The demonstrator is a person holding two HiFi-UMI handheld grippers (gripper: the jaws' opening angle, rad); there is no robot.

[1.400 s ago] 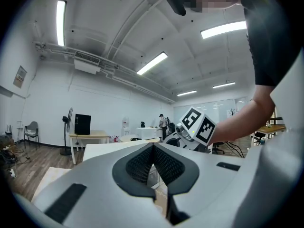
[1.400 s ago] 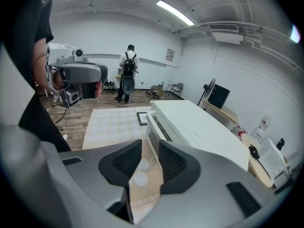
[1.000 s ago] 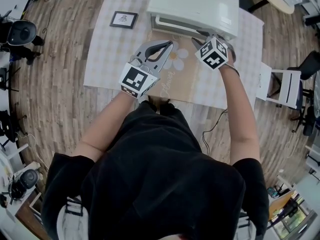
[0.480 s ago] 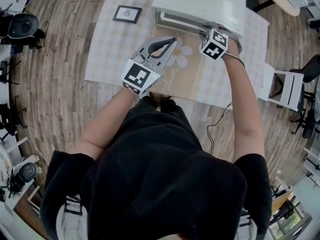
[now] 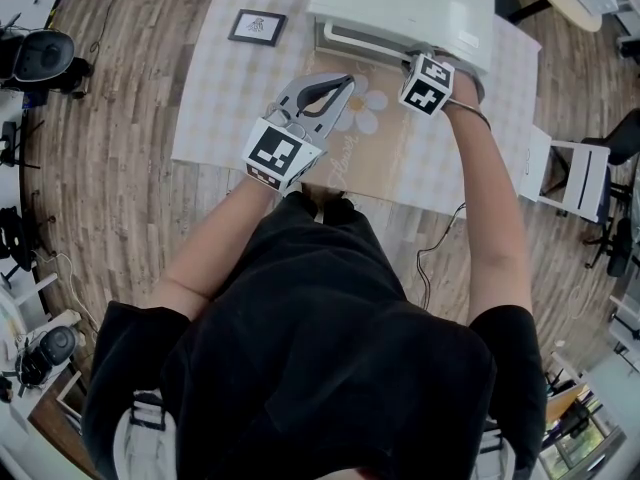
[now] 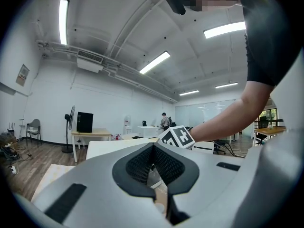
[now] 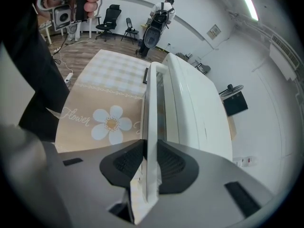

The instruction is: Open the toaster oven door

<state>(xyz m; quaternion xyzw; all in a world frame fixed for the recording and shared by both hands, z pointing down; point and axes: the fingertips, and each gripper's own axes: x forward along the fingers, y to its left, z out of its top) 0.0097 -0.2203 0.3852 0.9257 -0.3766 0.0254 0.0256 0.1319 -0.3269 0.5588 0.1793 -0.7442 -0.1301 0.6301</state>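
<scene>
**A:** What was laid out, from the largest thing down?

**B:** A surface (image 5: 225,108) covered in a checked cloth was seen. A white toaster oven (image 5: 400,10) was set at its far edge, right of the middle. Its door (image 7: 161,103) was shut against the body. Just near of the oven, a tan mat (image 5: 370,163) printed with a pale flower was spread on the cloth.

**A:** How were the two tools placed?

**B:** The left hand-held gripper (image 5: 345,83) was held level over the mat, apart from the oven. Its tips were clenched together and nothing was caught between them. The right hand-held gripper (image 7: 151,163) was tipped steeply down at the right end of the oven's front.

**A:** Was anything grasped there?

**B:** Yes. The long white handle (image 7: 152,108) of the door was taken between its jaws, which had just been closing. The dark pads (image 7: 126,163) were pressed against the bar on both sides, so the handle was gripped. The bar was seen running away from the jaws, along the front of the door.

**A:** Anything smaller?

**B:** A small dark-framed picture (image 5: 257,27) was laid flat on the cloth. It sat left of the oven and well apart from both tools.
</scene>
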